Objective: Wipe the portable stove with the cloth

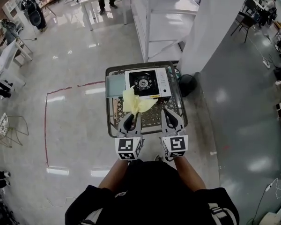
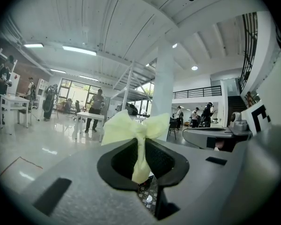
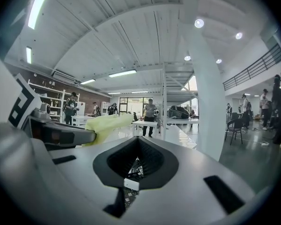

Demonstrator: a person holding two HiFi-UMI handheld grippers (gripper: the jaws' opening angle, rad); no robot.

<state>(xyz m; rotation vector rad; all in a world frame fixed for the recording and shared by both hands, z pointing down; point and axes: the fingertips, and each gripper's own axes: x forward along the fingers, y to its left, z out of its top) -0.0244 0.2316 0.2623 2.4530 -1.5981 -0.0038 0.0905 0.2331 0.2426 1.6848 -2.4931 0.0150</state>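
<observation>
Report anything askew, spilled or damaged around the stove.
Nothing stands out. The portable stove sits square on the wire table, no spill shows, and the yellow cloth is bunched in the left gripper by the stove's front edge.

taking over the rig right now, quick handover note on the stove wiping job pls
Left gripper: jaws shut on the yellow cloth, which is bunched up and held in the air.
Right gripper: jaws together, nothing between them, beside the left one.
Portable stove: on the wire table, just ahead of both grippers. In the head view the cloth hangs over its front left corner.
Done: cloth is picked up. Whether any wiping has happened doesn't show.
Left: bring the cloth down onto the stove top and wipe it.
</observation>
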